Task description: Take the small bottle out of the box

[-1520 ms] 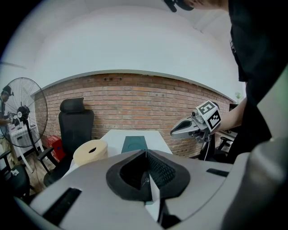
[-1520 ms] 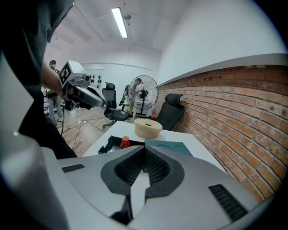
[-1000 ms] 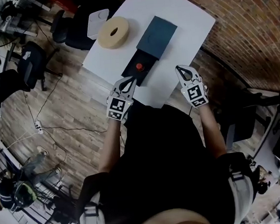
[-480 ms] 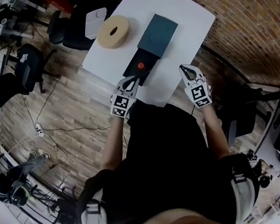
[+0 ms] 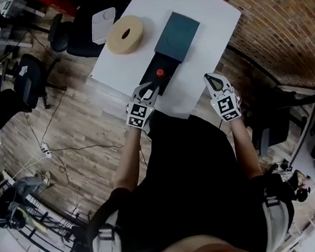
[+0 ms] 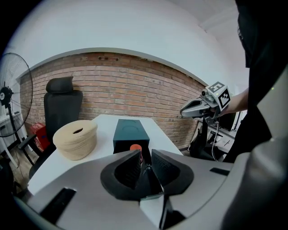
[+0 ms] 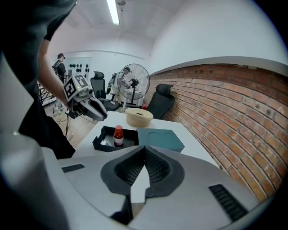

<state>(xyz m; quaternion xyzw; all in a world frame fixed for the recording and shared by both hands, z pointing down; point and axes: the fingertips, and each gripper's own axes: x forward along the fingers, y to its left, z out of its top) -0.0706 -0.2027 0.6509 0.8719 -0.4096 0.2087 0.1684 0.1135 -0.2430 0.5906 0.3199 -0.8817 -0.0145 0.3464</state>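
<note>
A small bottle (image 5: 160, 72) with a red cap stands upright in a shallow black open box (image 5: 154, 84) near the front of the white table (image 5: 207, 7). The bottle (image 7: 118, 135) and the box (image 7: 104, 143) also show in the right gripper view. My left gripper (image 5: 148, 88) hovers just short of the box's near end; its jaws are opening with nothing between them, and the bottle's cap (image 6: 135, 148) shows just beyond them. My right gripper (image 5: 213, 78) hangs over the table's front right edge, shut and empty.
A dark teal lid (image 5: 177, 35) lies just behind the box. A tan ring-shaped roll (image 5: 125, 34) sits at the table's left, with a white flat device (image 5: 104, 17) beyond it. Office chairs (image 5: 28, 79) stand on the wooden floor at left. A brick wall (image 5: 280, 22) runs along the right.
The left gripper has edged a little closer to the box. The right gripper has hardly moved.
</note>
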